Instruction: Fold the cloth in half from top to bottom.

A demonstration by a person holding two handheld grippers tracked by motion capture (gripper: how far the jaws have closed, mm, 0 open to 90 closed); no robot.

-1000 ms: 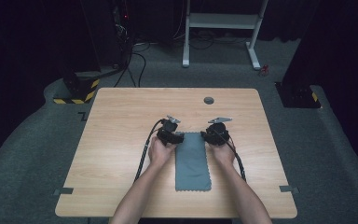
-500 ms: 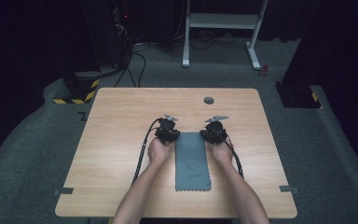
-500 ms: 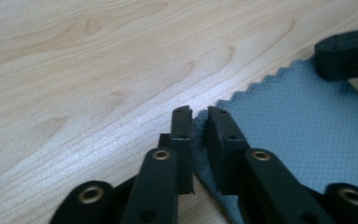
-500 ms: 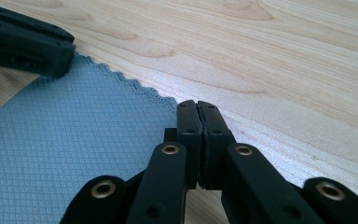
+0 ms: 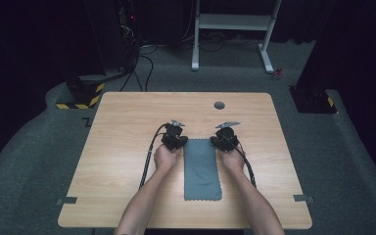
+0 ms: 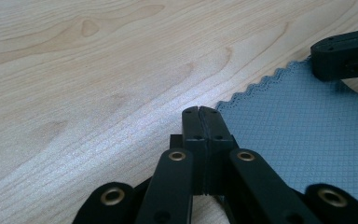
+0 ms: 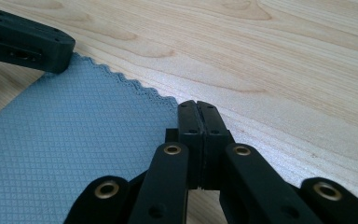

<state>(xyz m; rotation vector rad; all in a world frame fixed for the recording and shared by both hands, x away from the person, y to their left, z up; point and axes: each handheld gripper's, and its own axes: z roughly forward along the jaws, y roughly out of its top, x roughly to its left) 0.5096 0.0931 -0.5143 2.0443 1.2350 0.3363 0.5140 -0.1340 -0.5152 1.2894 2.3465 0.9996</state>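
My left gripper [image 5: 175, 139] & right gripper [image 5: 226, 138] sit at the two far corners of the grey cloth [image 5: 202, 169], one per corner. Both sets of jaws have just been closing and are now clenched tight. In the left gripper view my fingertips [image 6: 200, 114] meet right at the cloth's scalloped corner, cloth [image 6: 303, 140] spreading off to their right; can't tell if fabric is actually pinched. Same in the right gripper view: fingertips [image 7: 196, 108] pressed together at the corner, cloth [image 7: 70, 140] to their left. Each view also catches the other gripper across the cloth's far edge.

Around: bare wooden table [image 5: 127, 122], a small dark round disc [image 5: 219, 105] well beyond my fingers, twd the far edge. Cables trail back along my forearms. Past the table, a white frame [image 5: 235, 22] & a black-yellow striped block [image 5: 81, 95] on the floor. Nothing stands btwn my fingers & the cloth.

Vs earlier frames: the left gripper edged a little nearer the cloth; right one barely shifted. Cloth lies flat as before, long side running back twd me.
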